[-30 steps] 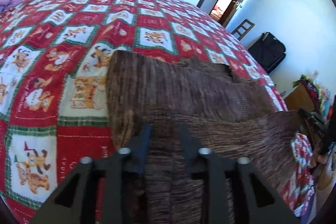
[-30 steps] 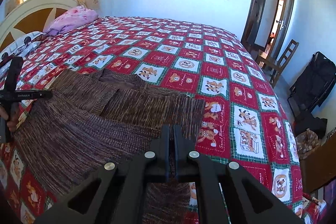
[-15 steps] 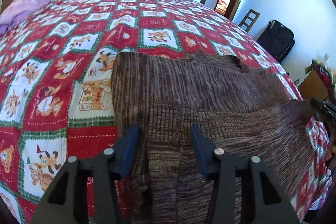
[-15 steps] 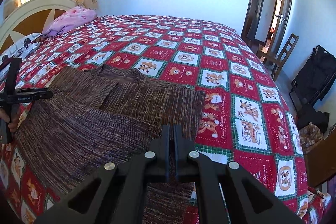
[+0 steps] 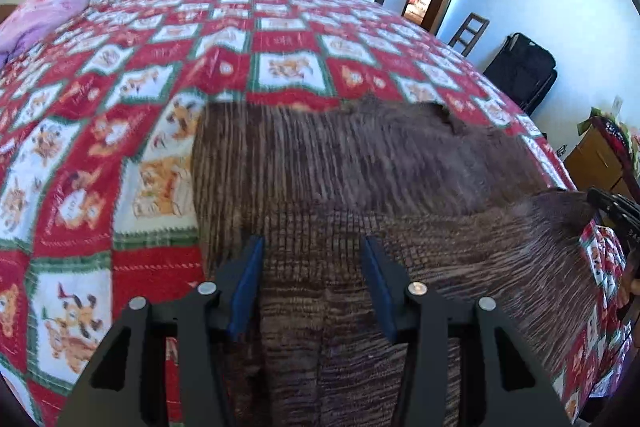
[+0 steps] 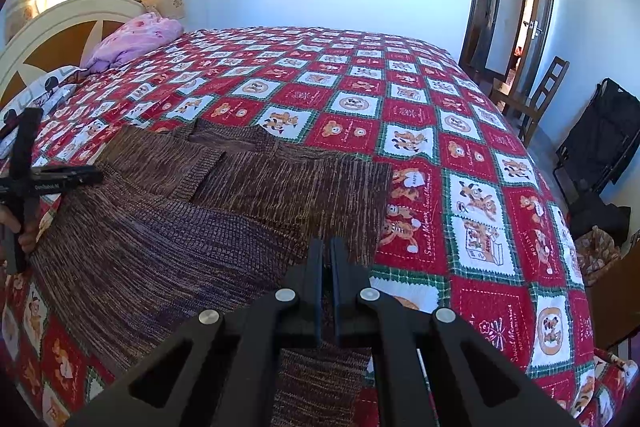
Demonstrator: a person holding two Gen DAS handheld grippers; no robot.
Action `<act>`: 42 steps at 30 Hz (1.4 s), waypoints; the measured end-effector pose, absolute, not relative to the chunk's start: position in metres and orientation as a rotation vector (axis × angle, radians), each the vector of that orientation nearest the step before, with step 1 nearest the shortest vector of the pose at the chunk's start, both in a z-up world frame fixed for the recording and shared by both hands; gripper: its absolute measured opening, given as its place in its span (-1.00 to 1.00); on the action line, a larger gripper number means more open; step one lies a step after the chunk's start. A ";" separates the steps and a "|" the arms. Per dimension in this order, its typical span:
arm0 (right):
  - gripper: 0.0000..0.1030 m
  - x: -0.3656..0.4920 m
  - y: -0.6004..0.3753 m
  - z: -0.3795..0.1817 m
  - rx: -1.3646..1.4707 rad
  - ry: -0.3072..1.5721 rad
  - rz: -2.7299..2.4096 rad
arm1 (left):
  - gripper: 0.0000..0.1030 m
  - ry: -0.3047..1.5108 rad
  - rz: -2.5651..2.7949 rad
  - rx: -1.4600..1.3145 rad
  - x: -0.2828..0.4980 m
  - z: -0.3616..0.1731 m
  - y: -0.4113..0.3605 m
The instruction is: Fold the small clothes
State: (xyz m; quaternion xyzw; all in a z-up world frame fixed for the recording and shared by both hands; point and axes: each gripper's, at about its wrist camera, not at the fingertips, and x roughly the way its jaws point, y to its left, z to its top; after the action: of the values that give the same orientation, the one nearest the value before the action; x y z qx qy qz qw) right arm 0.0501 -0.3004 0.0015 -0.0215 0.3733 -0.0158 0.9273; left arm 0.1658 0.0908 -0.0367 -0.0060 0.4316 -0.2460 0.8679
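- The left tongs (image 5: 312,259) stand released, blue pads apart, over the near part of the brown knit sweater (image 5: 360,179).
- The right tongs (image 6: 327,255) are clenched on the sweater's near edge.
- The sweater lies spread on the bed's red patchwork quilt (image 6: 360,99), ahead of both tongs.
- A pink pillow (image 6: 132,41) sits far beyond.
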 end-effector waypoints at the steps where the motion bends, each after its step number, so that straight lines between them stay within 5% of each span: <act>1: -0.94 0.050 -0.300 0.001 -0.045 0.766 -0.032 | -0.06 0.892 -0.515 -0.012 0.165 -0.036 0.091; 4: -0.94 0.050 -0.300 -0.001 -0.050 0.770 -0.036 | -0.69 0.894 -0.523 -0.031 0.163 -0.035 0.095; 5: -0.94 0.050 -0.301 -0.001 -0.047 0.771 -0.037 | -0.70 0.902 -0.536 -0.060 0.163 -0.035 0.097; 18: -0.94 0.045 -0.295 0.030 -0.075 0.694 -0.077 | -0.77 0.807 -0.456 -0.142 0.152 0.007 0.105; 28: -0.94 0.119 -0.302 0.071 -0.161 0.605 -0.127 | -0.77 0.736 -0.368 -0.166 0.207 0.041 0.100; 36: -0.94 0.209 -0.316 0.001 -0.154 0.679 -0.216 | -0.74 0.805 -0.251 -0.107 0.254 -0.018 0.085; 42: -0.94 0.226 -0.325 -0.056 -0.142 0.830 -0.256 | -0.53 0.867 -0.197 -0.060 0.262 -0.040 0.080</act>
State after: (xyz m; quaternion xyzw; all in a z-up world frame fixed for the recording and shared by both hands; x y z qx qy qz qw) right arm 0.2264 -0.3253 -0.0559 -0.0686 0.4016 -0.1238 0.9048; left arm 0.2620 0.0803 -0.0398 -0.0292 0.4193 -0.0954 0.9024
